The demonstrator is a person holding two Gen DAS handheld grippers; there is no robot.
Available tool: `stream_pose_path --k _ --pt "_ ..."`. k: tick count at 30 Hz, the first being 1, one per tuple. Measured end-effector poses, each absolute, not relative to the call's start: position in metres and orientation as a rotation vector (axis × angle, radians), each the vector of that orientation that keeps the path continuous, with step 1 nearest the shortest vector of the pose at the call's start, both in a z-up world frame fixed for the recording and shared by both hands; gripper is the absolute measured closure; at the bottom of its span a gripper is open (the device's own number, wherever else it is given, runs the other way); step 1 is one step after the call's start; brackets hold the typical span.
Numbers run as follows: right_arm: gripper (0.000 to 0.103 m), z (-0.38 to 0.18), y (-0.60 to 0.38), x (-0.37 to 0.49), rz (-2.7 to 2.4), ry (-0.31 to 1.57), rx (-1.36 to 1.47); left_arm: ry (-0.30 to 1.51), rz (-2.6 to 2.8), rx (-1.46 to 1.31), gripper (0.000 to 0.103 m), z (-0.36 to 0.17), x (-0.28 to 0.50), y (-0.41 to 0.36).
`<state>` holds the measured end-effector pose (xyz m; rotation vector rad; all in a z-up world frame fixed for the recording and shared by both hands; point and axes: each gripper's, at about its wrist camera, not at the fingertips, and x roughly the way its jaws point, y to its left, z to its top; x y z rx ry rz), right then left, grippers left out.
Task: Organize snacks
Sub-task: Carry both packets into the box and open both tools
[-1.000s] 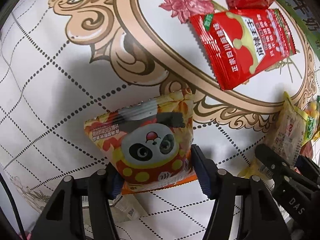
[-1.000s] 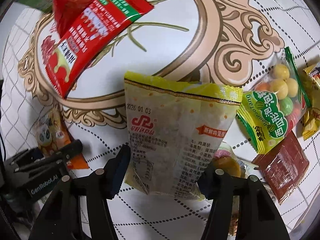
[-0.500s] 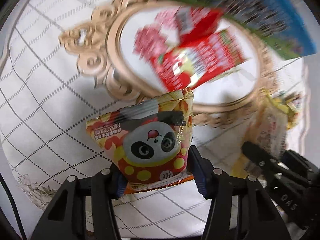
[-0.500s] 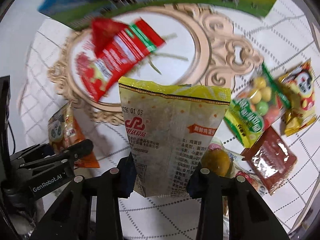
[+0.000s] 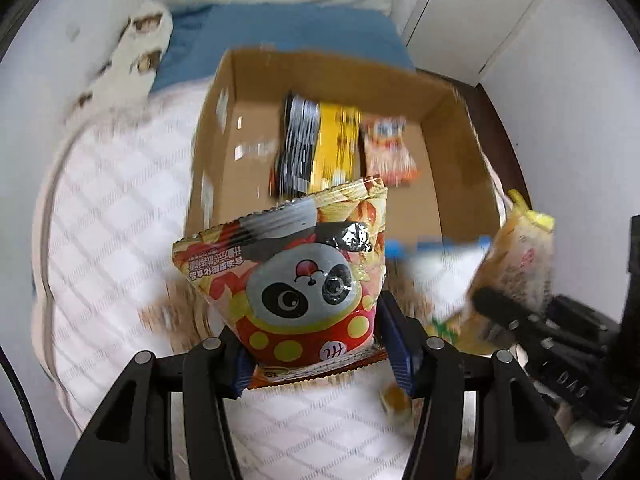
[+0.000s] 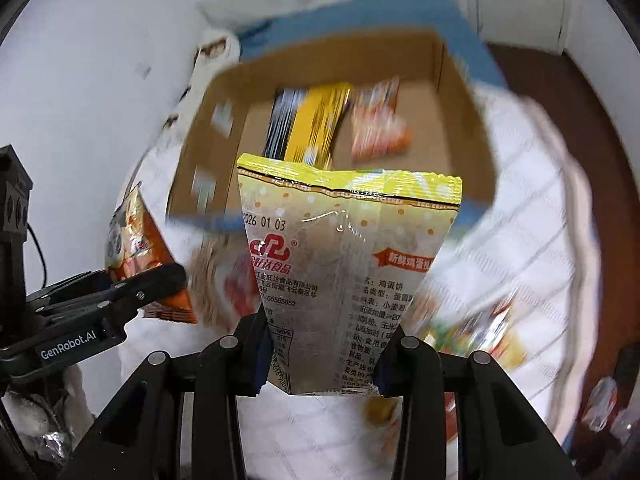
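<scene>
My left gripper [image 5: 316, 348] is shut on an orange panda snack bag [image 5: 296, 276] and holds it upright above the white quilted cloth. My right gripper [image 6: 320, 364] is shut on a yellow egg-biscuit bag [image 6: 340, 264], printed back facing me. Ahead stands an open cardboard box [image 5: 452, 96], also in the right wrist view [image 6: 464, 120]. Inside lie a black-and-yellow packet [image 5: 316, 148] and an orange packet [image 5: 388, 152]. The right gripper with its bag shows at the right of the left wrist view [image 5: 516, 264]. The left gripper and panda bag show in the right wrist view [image 6: 132, 240].
The quilted cloth [image 5: 120, 216] covers the table. Blurred loose snacks lie at lower right [image 6: 480, 332]. A blue cloth [image 5: 288, 32] and white walls lie behind the box. A white door [image 5: 472, 4] is at the far right.
Both grippers have lifted and swung up from the ornate table print to face the cardboard box. Each still holds its bag. The view is blurred with motion.
</scene>
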<state>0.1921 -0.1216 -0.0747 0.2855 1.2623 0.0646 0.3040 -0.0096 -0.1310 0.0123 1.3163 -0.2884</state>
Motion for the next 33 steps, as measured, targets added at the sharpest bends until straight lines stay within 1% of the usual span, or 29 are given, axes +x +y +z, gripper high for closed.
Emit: stream_pose_path --k 3,5,8,14,19,25,26,27,28,29,30,31,33 --pt "0.062 -0.066 -0.137 0.229 0.012 1.241 0.253 1.299 -0.257 0.072 0.051 -0.125 0.341 -0.026" --pt "0.062 -0.063 -0.137 0.260 -0.026 1.245 0.223 1.298 -0.227 0.122 0.051 -0.133 0.367 -0.033" --pt "0.062 -0.075 -0.148 0.298 -0.084 1.269 0.180 1.309 -0.177 0.188 0.051 -0.144 0.405 -0.038" --pt "0.062 -0.109 -0.157 0.360 -0.158 1.350 0.104 1.372 -0.090 0.289 0.051 -0.182 0.452 -0.039" --pt "0.062 -0.128 -0.155 0.379 -0.198 1.395 0.019 1.427 -0.052 0.365 0.051 -0.211 0.479 -0.044" --pt "0.062 -0.155 -0.153 0.401 -0.224 1.474 -0.095 1.465 -0.023 0.430 0.049 -0.233 0.503 -0.052" --pt "0.058 -0.162 -0.153 0.406 -0.222 1.503 -0.104 1.476 -0.028 0.435 0.049 -0.236 0.506 -0.052" --pt "0.039 -0.167 -0.153 0.407 -0.226 1.517 -0.114 1.501 -0.033 0.425 0.048 -0.241 0.509 -0.052" --pt "0.026 -0.170 -0.153 0.409 -0.223 1.522 -0.110 1.521 -0.040 0.400 0.041 -0.245 0.512 -0.050" --pt "0.016 -0.172 -0.153 0.410 -0.214 1.517 -0.083 1.530 -0.056 0.369 0.031 -0.247 0.514 -0.049" --pt "0.013 -0.173 -0.152 0.410 -0.213 1.514 -0.083 1.532 -0.065 0.348 0.026 -0.247 0.515 -0.048" --pt "0.013 -0.172 -0.152 0.410 -0.214 1.510 -0.087 1.532 -0.077 0.319 0.019 -0.247 0.515 -0.046" --pt "0.013 -0.171 -0.151 0.409 -0.209 1.495 -0.077 1.524 -0.095 0.276 0.018 -0.244 0.515 -0.044"
